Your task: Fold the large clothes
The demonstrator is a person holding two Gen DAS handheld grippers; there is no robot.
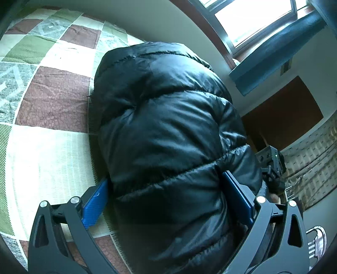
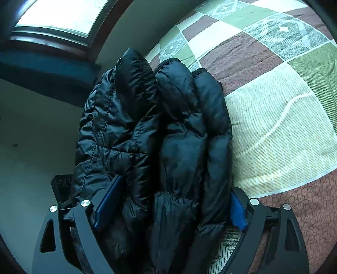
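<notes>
A black puffer jacket [image 1: 168,130] lies bunched up in a thick folded bundle on a bed, right at the bed's edge by the wall. From the right wrist view the jacket [image 2: 160,137] shows as three or four fat rolls stacked side by side (it looks very puffy and shiny).

The left gripper [image 1: 166,202] has its jaws spread wide around the near end of the bundle. One blue pad [image 1: 94,204] stands just beside the jacket, not squeezing it, and the other is against its far side.

The right gripper [image 2: 168,204] is spread wide too, with the jacket's layers between its blue pads [image 2: 109,202]. The cloth fills the gap, but it does not look pinched.

Under the jacket is a patchwork quilt [image 1: 50,101] with brown, green and cream squares. Past the bed are a pale wall [image 2: 31,130] and a bright window [image 1: 252,19].
</notes>
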